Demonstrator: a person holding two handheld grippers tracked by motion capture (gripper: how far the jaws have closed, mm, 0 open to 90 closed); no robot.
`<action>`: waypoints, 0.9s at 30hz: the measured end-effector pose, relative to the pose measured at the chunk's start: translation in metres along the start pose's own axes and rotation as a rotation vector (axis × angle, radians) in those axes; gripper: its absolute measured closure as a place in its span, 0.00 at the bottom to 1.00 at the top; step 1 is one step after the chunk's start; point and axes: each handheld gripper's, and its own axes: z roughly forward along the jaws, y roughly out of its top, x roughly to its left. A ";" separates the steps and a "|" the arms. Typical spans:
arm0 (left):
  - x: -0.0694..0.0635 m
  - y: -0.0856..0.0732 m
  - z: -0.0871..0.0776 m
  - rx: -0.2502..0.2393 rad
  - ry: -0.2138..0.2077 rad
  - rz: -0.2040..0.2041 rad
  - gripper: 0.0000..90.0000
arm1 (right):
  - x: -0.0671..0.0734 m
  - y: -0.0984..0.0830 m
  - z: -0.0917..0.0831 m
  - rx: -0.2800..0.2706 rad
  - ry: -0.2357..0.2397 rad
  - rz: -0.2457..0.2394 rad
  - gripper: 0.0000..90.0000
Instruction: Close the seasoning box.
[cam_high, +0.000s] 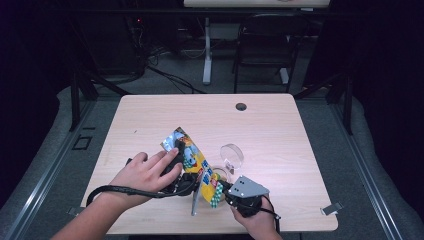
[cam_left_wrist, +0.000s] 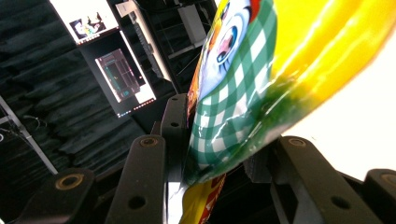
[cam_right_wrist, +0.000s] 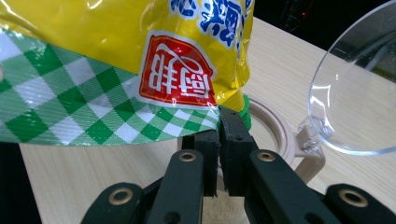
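Note:
A yellow snack bag (cam_high: 192, 155) with a green-checked end and a cartoon print hangs tilted over the near middle of the table, held between both grippers. My left gripper (cam_high: 186, 184) grips it from the left; in the left gripper view the bag (cam_left_wrist: 243, 93) bulges between the jaws, which press on its sides. My right gripper (cam_high: 226, 192) is shut on the bag's lower sealed corner (cam_right_wrist: 140, 116), its pads (cam_right_wrist: 233, 135) pinched together on the checked edge. Under the bag sits a round beige container (cam_right_wrist: 280, 128) with its clear hinged lid (cam_right_wrist: 359, 88) standing open.
The container (cam_high: 218, 172) and its lid (cam_high: 232, 154) stand just right of the bag. The wooden table (cam_high: 270, 130) has a cable hole (cam_high: 241, 106) at the back. A chair (cam_high: 265, 45) and a table leg stand beyond the far edge.

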 end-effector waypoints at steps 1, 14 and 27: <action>0.000 0.000 0.000 0.001 0.001 0.002 0.73 | 0.000 0.000 0.000 -0.005 0.008 0.006 0.97; 0.003 0.000 -0.002 0.004 0.007 0.005 0.73 | 0.000 0.001 0.001 -0.018 0.032 0.030 0.97; 0.003 -0.001 -0.002 0.005 0.001 0.005 0.73 | 0.000 0.001 0.002 -0.022 0.048 0.039 0.97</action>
